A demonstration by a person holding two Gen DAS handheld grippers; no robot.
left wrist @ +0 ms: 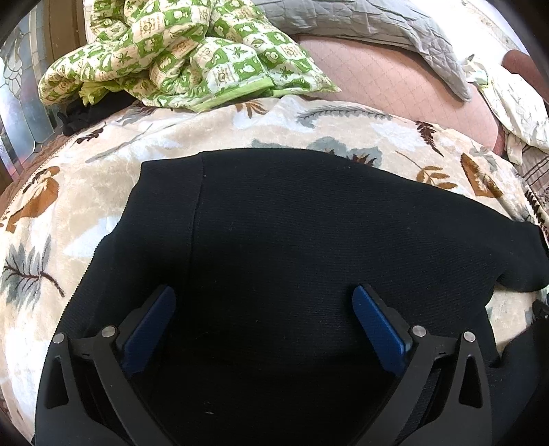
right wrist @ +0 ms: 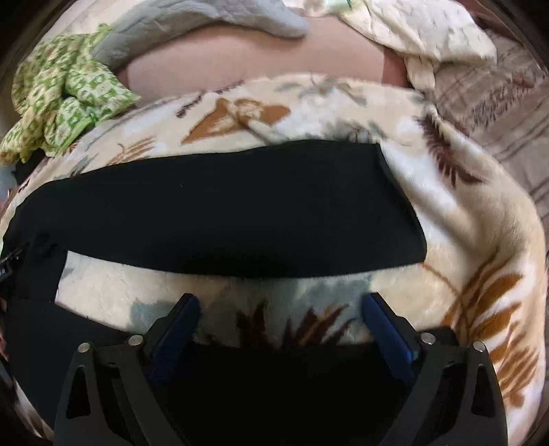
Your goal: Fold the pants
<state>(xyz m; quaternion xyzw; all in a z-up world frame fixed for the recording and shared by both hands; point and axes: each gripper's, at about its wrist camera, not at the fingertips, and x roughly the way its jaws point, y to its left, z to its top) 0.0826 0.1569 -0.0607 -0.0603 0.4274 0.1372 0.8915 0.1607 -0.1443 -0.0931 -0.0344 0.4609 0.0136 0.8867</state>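
Observation:
The black pants (left wrist: 291, 223) lie spread on a cream leaf-print blanket (left wrist: 85, 192). In the left wrist view the waist part fills the middle, and my left gripper (left wrist: 264, 302) is open just above it, its blue pads (left wrist: 377, 326) wide apart. In the right wrist view one black leg (right wrist: 219, 212) lies flat across the blanket (right wrist: 463, 212), and a second black part (right wrist: 274, 377) lies under the fingers. My right gripper (right wrist: 279, 308) is open over the blanket strip between them, holding nothing.
A crumpled green-checked quilt (left wrist: 185, 55) lies at the back left, a grey quilted cover (left wrist: 394, 31) and a pink sheet (left wrist: 394, 85) behind. A cream cloth (right wrist: 429, 34) and a striped brown cover (right wrist: 507, 103) lie at the right.

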